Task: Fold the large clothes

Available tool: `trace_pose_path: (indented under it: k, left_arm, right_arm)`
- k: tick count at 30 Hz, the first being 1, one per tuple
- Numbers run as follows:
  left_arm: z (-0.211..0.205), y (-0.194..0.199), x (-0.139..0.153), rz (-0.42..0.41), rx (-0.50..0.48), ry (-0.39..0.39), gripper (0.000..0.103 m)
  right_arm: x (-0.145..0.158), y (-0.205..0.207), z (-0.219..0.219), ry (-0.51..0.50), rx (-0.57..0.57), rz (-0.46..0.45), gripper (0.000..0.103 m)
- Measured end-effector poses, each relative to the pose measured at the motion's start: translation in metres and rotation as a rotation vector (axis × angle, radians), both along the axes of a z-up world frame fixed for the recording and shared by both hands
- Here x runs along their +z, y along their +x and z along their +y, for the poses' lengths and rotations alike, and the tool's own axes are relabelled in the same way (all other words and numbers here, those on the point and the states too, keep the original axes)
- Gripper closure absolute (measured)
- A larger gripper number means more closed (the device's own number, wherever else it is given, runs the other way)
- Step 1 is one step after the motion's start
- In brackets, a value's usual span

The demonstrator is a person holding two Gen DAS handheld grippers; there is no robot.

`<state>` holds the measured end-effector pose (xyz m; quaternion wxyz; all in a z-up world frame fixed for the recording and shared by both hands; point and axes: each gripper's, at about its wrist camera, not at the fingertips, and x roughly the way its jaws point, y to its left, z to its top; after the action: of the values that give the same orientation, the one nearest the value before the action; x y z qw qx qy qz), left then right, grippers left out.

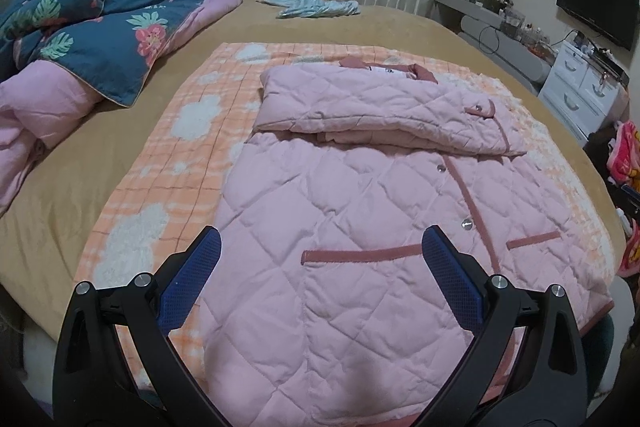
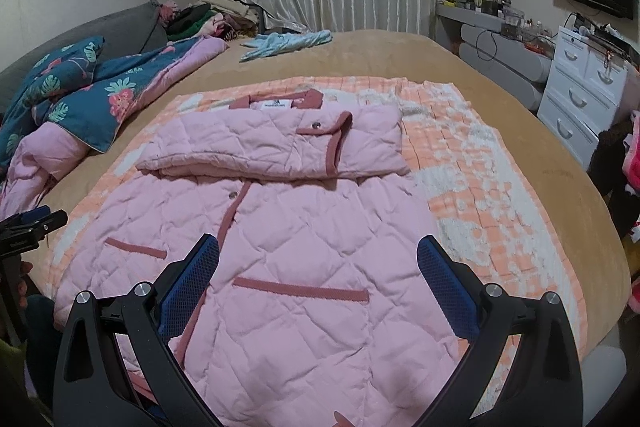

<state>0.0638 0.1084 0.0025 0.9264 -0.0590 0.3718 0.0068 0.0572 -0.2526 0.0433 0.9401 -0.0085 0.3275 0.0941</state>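
- Your jacket lies front-up on the orange blanket spread over the bed, collar away from you, hem nearest you.
- The sleeves are already folded across the chest in a flat band, so the first folds look done.
- The body below that band is unfolded; the hem-to-collar fold looks like what is left.
- Your left gripper hangs over the hem with both blue pads spread wide, holding nothing.
- Your right gripper is the same: fingers apart, empty, above the lower front by the pocket trim.
- Neither one touches cloth, as far as you can tell.
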Motion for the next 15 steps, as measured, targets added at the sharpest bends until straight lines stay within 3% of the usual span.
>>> trace_pose_path:
  k: [15]
  left_arm:
    - [0.014, -0.005, -0.036, 0.071, 0.002, 0.011, 0.009]
  right_arm:
    - [-0.048, -0.004, -0.026, -0.043, -0.031, 0.103, 0.004]
